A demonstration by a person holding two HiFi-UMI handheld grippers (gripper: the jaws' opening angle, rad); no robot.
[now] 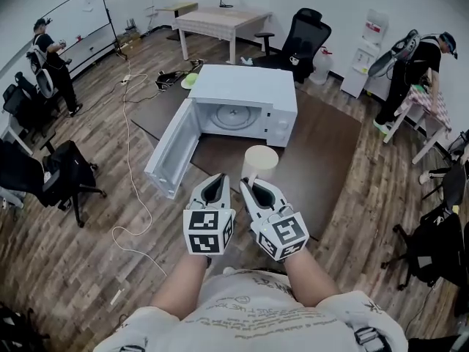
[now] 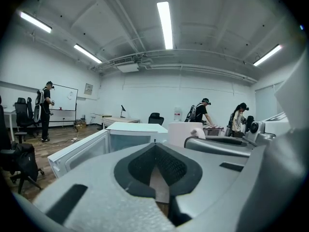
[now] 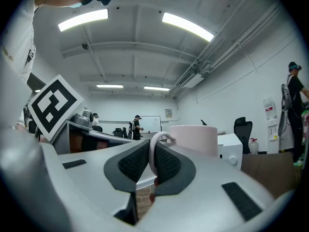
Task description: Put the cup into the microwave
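A pale cup (image 1: 260, 160) hangs in front of the white microwave (image 1: 245, 97), held by its handle. My right gripper (image 1: 253, 188) is shut on that handle. In the right gripper view the thin handle loop (image 3: 153, 154) sits pinched between the dark pads, with the cup body (image 3: 195, 139) just beyond. The microwave's door (image 1: 172, 149) is swung wide to the left and the cavity (image 1: 229, 116) shows open. My left gripper (image 1: 213, 189) stands beside the right one, shut with nothing in it. In the left gripper view its fingertips meet, and the microwave (image 2: 130, 134) and cup (image 2: 186, 132) lie ahead.
The microwave rests on a dark brown mat (image 1: 322, 145) on a wooden floor. A white cable (image 1: 130, 134) runs along the floor at the left. Black office chairs (image 1: 62, 174) stand left and right, a desk (image 1: 220, 22) at the back. People stand at the far left (image 1: 51, 64) and far right (image 1: 418, 68).
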